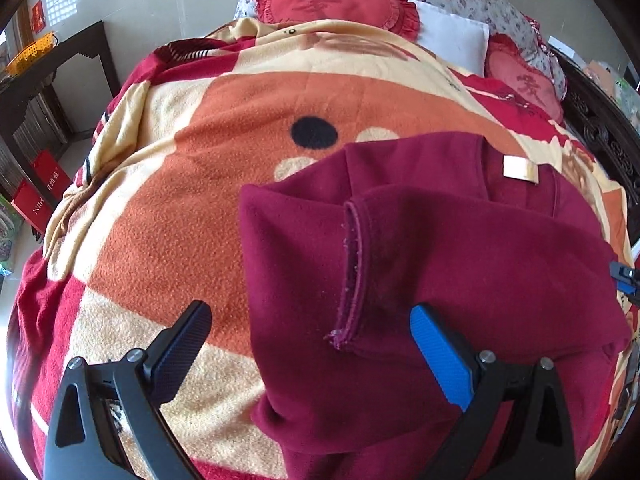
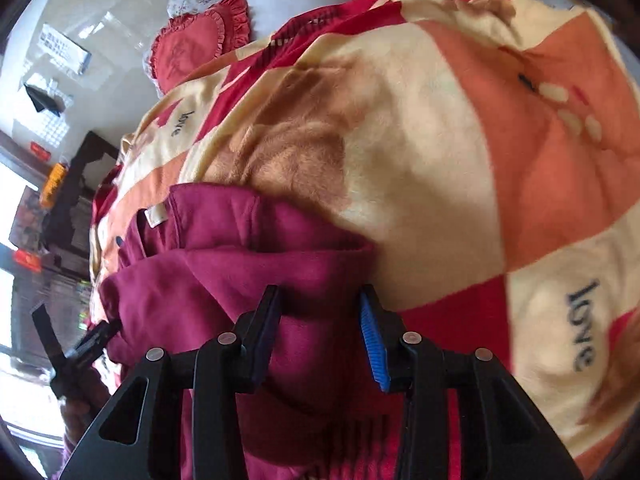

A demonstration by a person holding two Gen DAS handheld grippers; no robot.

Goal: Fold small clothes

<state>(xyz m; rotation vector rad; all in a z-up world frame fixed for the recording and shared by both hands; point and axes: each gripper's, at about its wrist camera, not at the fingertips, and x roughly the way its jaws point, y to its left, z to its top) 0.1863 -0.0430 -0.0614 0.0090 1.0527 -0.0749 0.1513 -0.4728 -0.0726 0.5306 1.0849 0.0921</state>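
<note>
A dark red fleece garment (image 1: 440,248) lies partly folded on the bed blanket (image 1: 192,208), a sleeve cuff (image 1: 348,272) folded across it and a white neck label (image 1: 519,168) showing at the far side. My left gripper (image 1: 312,320) is open and empty, its jaws wide apart just above the garment's near left edge. In the right wrist view my right gripper (image 2: 320,300) is open, its jaws apart around a raised fold of the garment (image 2: 224,280) without pinching it. The left gripper (image 2: 96,336) shows at the far left of that view.
Red heart cushions (image 1: 336,4) and a white pillow (image 1: 452,40) lie at the head of the bed. A dark wooden table (image 1: 48,92) with a yellow basket (image 1: 30,52) stands to the left. A carved dark bed frame (image 1: 600,128) runs along the right side.
</note>
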